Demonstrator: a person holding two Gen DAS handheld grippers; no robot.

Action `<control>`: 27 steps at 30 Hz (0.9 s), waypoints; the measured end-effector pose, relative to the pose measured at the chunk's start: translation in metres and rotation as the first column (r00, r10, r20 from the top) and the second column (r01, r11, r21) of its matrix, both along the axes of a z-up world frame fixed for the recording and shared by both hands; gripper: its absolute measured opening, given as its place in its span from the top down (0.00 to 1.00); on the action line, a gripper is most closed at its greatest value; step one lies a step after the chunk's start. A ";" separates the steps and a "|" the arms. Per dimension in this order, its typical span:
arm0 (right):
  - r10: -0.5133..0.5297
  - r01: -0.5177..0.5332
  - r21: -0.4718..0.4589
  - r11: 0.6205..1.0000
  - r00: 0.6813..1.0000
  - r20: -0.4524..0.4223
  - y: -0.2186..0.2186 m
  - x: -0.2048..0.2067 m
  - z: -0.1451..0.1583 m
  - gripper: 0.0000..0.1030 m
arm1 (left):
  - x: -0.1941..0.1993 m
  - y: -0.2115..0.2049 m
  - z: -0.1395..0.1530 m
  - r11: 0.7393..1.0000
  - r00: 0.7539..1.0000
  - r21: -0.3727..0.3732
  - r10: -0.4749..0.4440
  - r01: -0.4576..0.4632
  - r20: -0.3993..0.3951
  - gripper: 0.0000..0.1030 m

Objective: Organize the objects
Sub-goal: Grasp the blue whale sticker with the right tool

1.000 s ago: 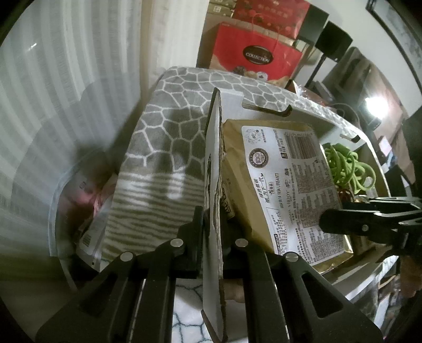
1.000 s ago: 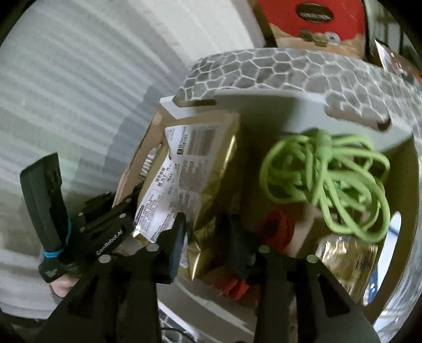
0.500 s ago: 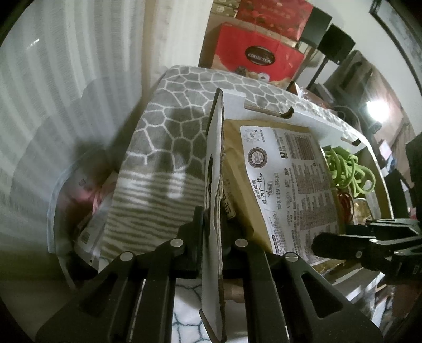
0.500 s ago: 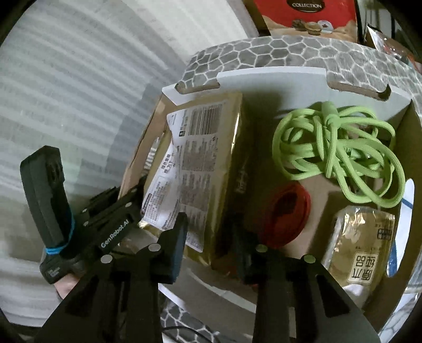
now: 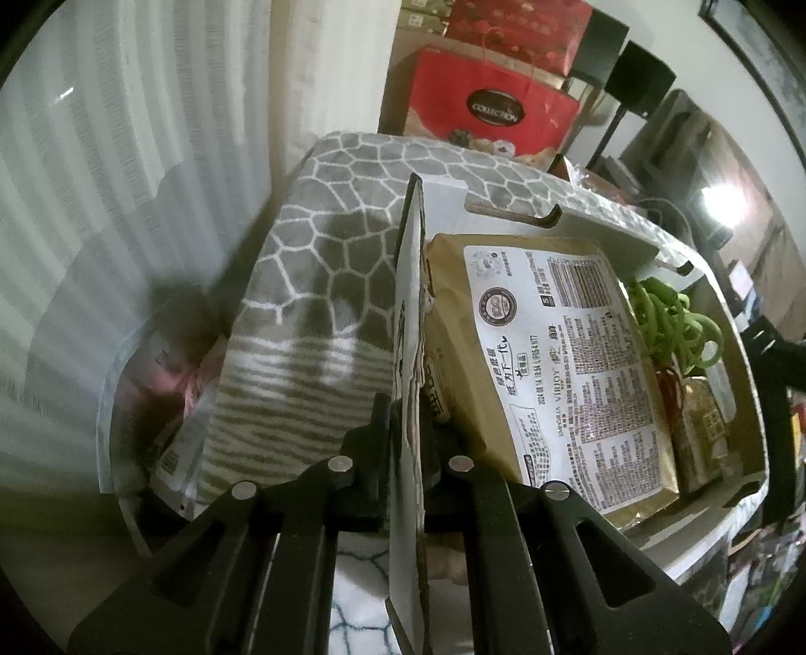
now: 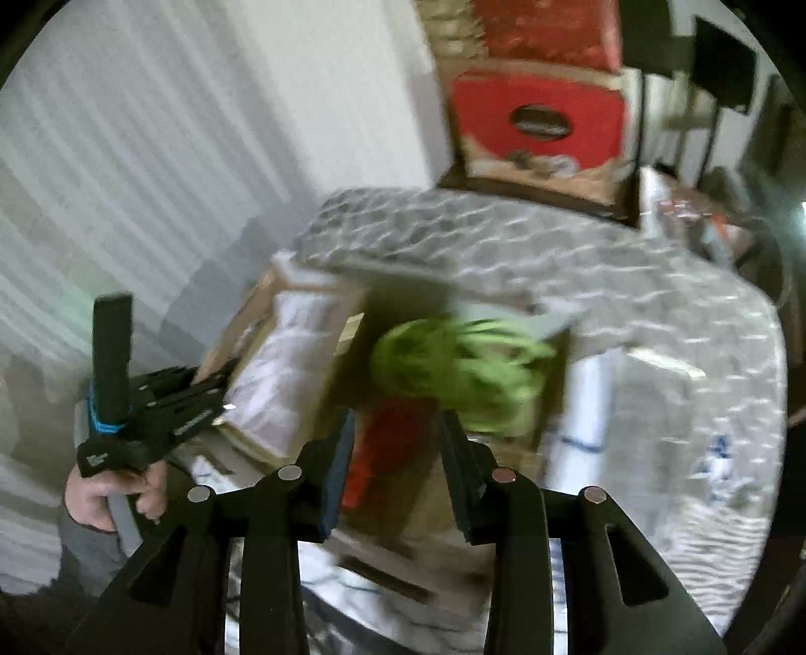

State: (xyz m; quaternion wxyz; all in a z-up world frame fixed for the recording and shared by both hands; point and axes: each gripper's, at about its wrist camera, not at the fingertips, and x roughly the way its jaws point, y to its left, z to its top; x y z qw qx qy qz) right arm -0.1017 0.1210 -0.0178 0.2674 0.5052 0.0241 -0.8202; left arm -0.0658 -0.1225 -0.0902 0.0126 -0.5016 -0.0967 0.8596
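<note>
Cardboard box [image 5: 410, 322] wall I'm pinching with left gripper [image 5: 407, 453]; right gripper [image 6: 395, 463], empty, jaws opening, is hovering; green cord [image 6: 463, 373] at twelve o'clock.

Looks like somebody's living room, pretty lived-in. There's a table under a gray honeycomb-print tablecloth [image 5: 347, 262], white curtains [image 5: 126, 176] hanging right behind its left edge, and red gift boxes [image 5: 491, 108] with a "COLLECTION" label stacked past the far edge. Black speakers on stands [image 5: 640, 85] in the far right corner, framed picture [image 5: 755, 45] on the wall.
</note>
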 end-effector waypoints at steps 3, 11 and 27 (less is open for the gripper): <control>-0.086 0.086 0.022 0.996 0.996 -0.011 0.037 -0.013 0.004 0.65 | -0.001 0.000 0.000 1.000 1.000 -0.002 -0.001 0.001 0.000 0.94; -0.279 0.279 0.110 0.954 0.960 -0.016 0.132 -0.037 -0.013 0.65 | -0.003 0.001 0.000 1.000 1.000 -0.009 -0.001 0.001 0.001 0.94; -0.421 0.413 0.172 0.895 0.907 0.015 0.205 -0.058 -0.076 0.50 | -0.004 0.003 0.000 1.000 1.000 -0.026 -0.003 0.003 0.006 0.94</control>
